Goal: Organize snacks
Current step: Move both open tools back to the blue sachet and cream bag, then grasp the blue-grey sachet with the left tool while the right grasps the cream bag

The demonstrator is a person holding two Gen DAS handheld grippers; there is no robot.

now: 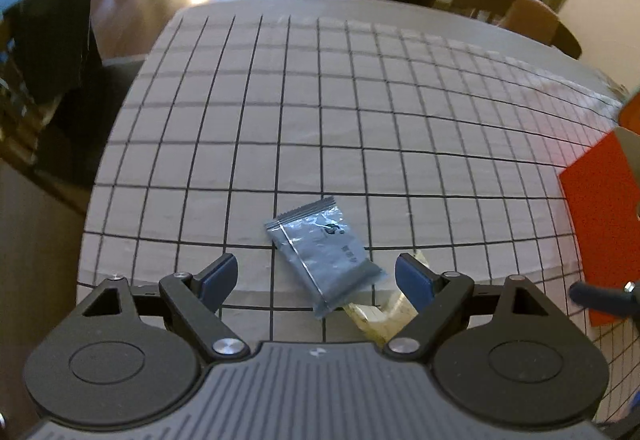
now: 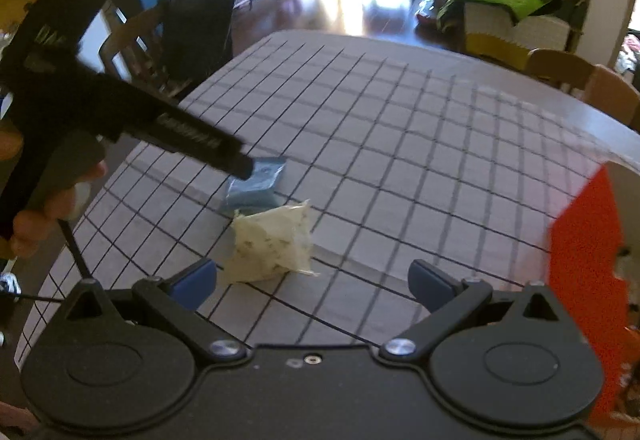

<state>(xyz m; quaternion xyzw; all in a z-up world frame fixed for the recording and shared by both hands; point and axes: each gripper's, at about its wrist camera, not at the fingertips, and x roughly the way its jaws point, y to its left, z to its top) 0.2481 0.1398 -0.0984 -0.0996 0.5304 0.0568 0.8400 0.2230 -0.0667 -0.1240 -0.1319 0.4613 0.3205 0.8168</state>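
Left wrist view: the left claw [image 1: 316, 282] is standing spread and empty above the worktop [image 1: 320, 100]. The step in hand appears to be the approach to pick-up. The blue packet [image 1: 324, 254], crinkled foil with sealed ends, is lying flat between the tips, overlapping the pale packet [image 1: 380, 316] at 5 o'clock. The next move calls for descending and closing squarely.

Right wrist view: the right claw [image 2: 312, 282] is also standing spread, holding nothing. The pale packet [image 2: 274, 246] is lying at 11 o'clock, the orange box [image 2: 584, 260] at 3 o'clock.
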